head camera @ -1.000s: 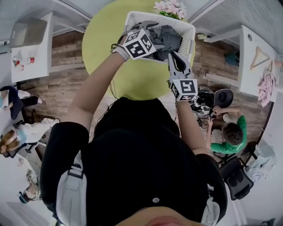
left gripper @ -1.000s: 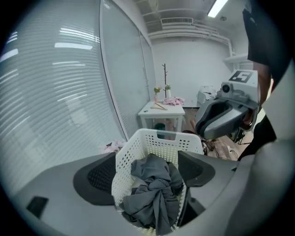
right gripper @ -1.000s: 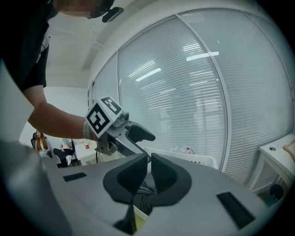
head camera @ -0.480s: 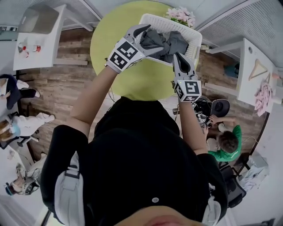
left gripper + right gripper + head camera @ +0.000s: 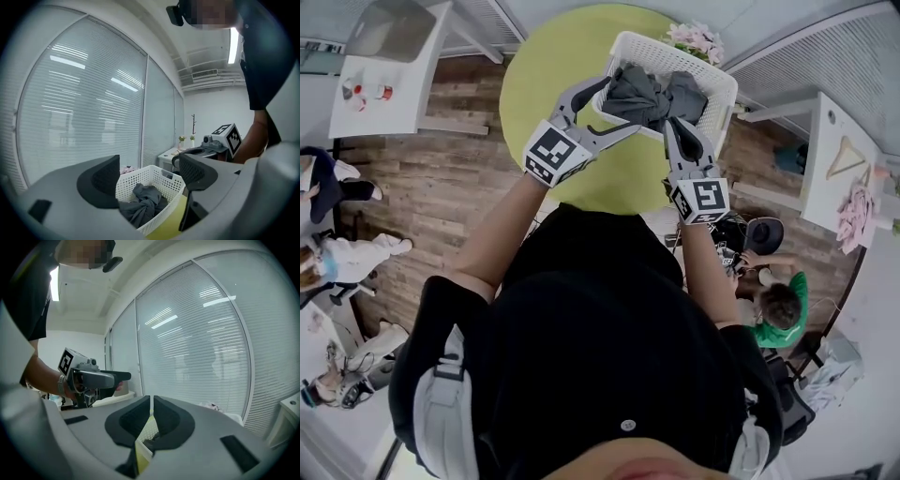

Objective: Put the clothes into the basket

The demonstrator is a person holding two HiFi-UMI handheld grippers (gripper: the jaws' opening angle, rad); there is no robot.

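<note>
Two hand-held grippers meet at a white perforated plastic basket (image 5: 722,80), which stands on the far side of a round lime-green tabletop (image 5: 553,66) and already holds a crumpled heap of dark grey clothes (image 5: 652,94). The left gripper (image 5: 621,103) hangs at the basket's near left corner with its jaws spread wide and nothing between them; its own view looks past them onto the basket (image 5: 154,176) and the grey clothes (image 5: 143,206) inside. The right gripper (image 5: 673,124) points at the basket's near rim, its tip against the edge of the heap, and in the right gripper view (image 5: 151,420) its jaws are drawn together to a thin slit with no cloth seen in it. Pale pink flowers (image 5: 694,37) sit just behind the basket. Brown wooden plank flooring (image 5: 422,178) surrounds the tabletop. Left of the basket, well apart, stands a white side table (image 5: 380,103); right of it another white table carries a wooden clothes hanger (image 5: 847,157) and a pink cloth (image 5: 855,208). Tall windows with white slatted blinds (image 5: 84,108) rise beyond the basket.
</note>
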